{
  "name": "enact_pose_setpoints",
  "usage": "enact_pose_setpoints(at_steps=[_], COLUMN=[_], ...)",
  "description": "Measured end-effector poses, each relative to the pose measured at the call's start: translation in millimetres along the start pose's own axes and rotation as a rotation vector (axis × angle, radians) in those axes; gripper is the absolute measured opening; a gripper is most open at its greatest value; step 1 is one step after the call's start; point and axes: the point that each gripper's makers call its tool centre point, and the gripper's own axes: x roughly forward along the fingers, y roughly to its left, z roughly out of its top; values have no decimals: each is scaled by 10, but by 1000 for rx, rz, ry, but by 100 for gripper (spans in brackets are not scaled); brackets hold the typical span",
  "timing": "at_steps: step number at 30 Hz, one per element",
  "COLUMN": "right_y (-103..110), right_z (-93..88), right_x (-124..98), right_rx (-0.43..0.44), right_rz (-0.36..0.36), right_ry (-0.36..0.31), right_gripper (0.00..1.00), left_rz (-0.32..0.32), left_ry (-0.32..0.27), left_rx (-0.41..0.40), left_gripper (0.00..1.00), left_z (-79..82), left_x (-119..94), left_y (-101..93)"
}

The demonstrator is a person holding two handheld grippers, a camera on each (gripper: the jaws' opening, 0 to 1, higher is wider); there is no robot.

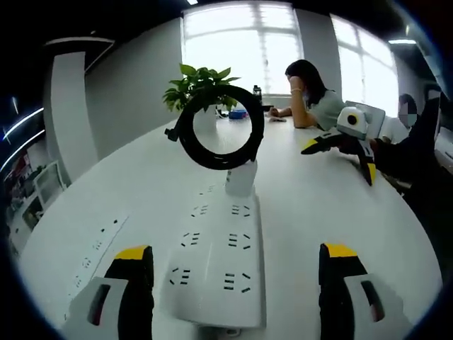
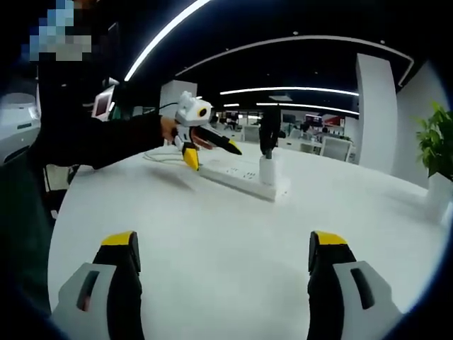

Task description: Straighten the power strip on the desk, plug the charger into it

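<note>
Desk: white desk [image 1: 141, 184] in an office; we see a potted plant [image 1: 202, 88] beyond the strip.
Power strip: white power strip [image 1: 219, 262] flat on it.
Charger: white charger [image 1: 241, 177] plugged upright at the strip's far end, black cable coil [image 1: 221, 127] above.
Left gripper [image 1: 236, 265]: jaws spread, straddling the strip, grasping nothing.
Right gripper [image 2: 223, 251]: jaws apart, empty, well back from the strip.

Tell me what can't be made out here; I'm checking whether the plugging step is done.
- Charger prongs: hidden where its body meets the power strip, both views.
- Strip's near end: cut off between the left gripper jaws.
- Cable ends: lost behind the coil.
</note>
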Motion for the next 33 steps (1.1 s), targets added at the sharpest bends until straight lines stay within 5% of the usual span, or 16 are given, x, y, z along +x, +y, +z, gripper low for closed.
enact_pose_setpoints(at_steps=[33], right_y=[-50], right_z=[-62], right_x=[-24], right_rx=[-5], right_rz=[-14], right_ry=[7], right_gripper=[99], left_rz=[-78], left_ry=[57], left_rx=[-10], left_gripper=[95], left_z=[-36], left_x=[276], left_y=[193])
